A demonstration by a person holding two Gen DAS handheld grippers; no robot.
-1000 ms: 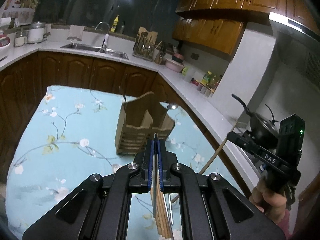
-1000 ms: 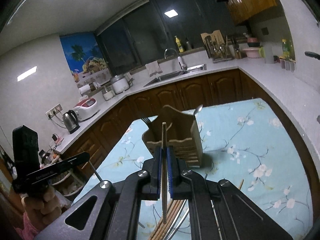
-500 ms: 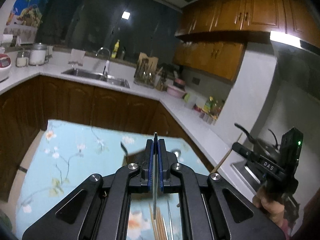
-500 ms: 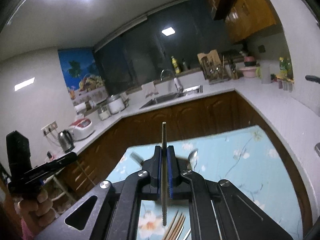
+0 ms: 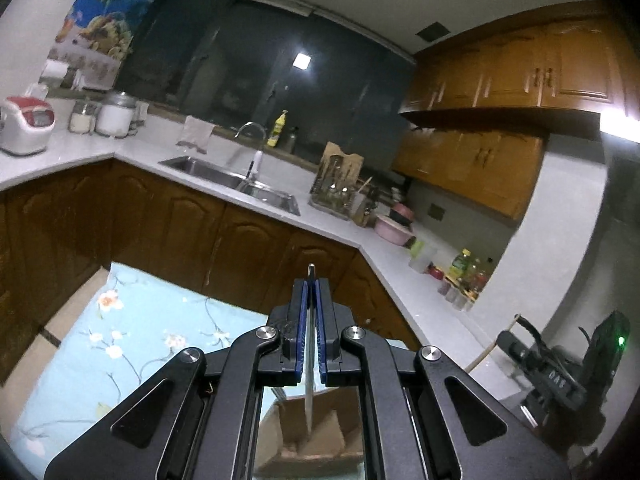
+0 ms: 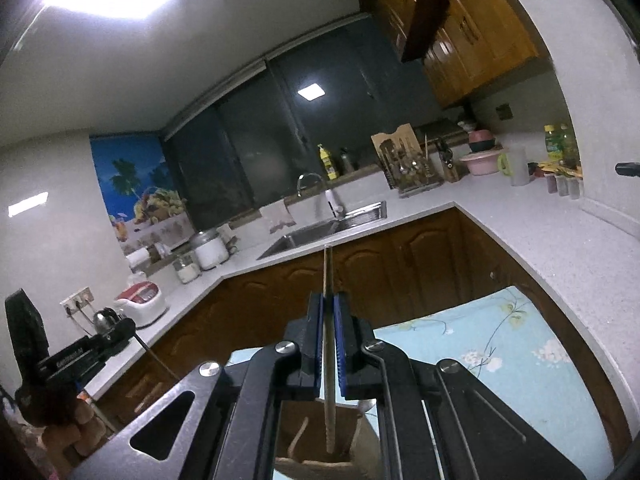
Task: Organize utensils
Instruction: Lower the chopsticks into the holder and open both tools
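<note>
My left gripper (image 5: 311, 285) is shut on a slim metal utensil (image 5: 309, 360) that stands upright between the blue pads. Its lower end hangs just above the wooden utensil holder (image 5: 332, 436), seen under the jaws. My right gripper (image 6: 328, 300) is shut on a wooden chopstick (image 6: 328, 360), also upright, with its lower end over the same wooden holder (image 6: 344, 428). Each wrist view also shows the other gripper: the right gripper (image 5: 560, 376) at the far right, the left gripper (image 6: 80, 356) at the far left. A spoon and a fork stand in the holder, mostly hidden.
The holder stands on a table with a light blue floral cloth (image 5: 132, 344). Dark wooden cabinets and a white counter (image 6: 520, 232) wrap around behind it, with a sink (image 5: 232, 180), a rice cooker (image 5: 26, 124), jars and a dish rack (image 5: 336, 184).
Both grippers have risen and tipped upward with their utensils. The holder has slid from the middle of each view to under the jaws, and the loose chopsticks on the cloth have dropped out of sight.
</note>
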